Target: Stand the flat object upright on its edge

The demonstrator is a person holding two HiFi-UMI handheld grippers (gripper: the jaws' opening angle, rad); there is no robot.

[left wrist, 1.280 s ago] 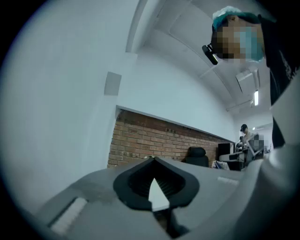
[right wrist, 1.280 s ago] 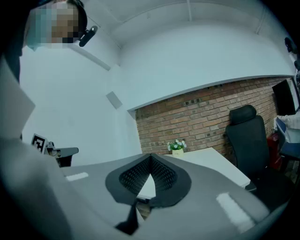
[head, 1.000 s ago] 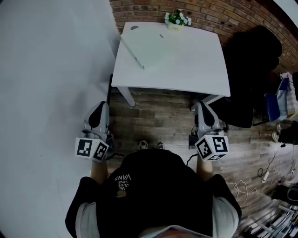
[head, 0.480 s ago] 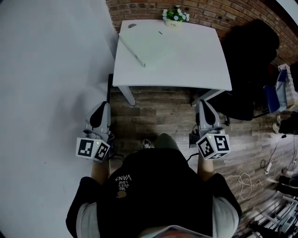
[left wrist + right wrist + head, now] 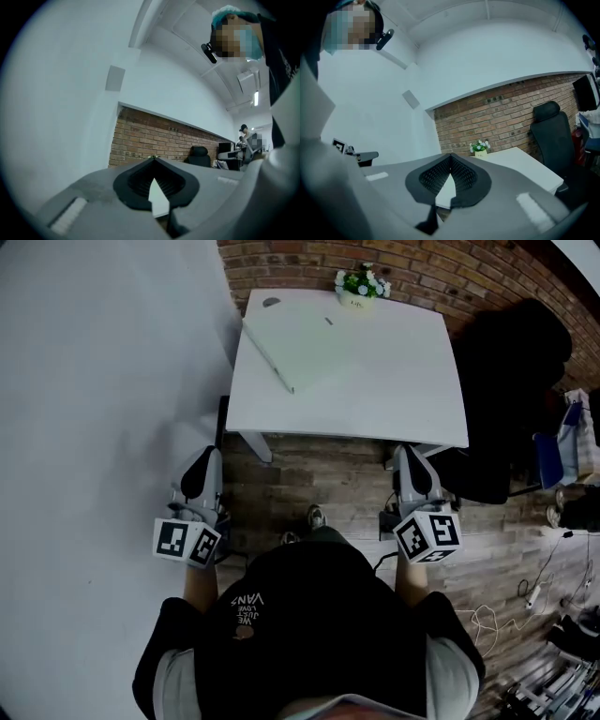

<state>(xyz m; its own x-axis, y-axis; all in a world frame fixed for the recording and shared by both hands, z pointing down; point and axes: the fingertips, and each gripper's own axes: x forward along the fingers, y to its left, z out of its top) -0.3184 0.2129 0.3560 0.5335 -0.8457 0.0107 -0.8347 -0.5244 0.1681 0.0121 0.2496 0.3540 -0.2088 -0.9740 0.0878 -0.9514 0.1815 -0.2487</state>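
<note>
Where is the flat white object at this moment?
In the head view, the flat white object lies on the left half of the white table, with the small flower pot just beyond its far right corner.

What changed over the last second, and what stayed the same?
The person is mid-step toward the white table, one shoe now forward; the table sits slightly nearer. The left gripper and right gripper stay shut, empty. The flat white object still lies untouched on the table.
</note>
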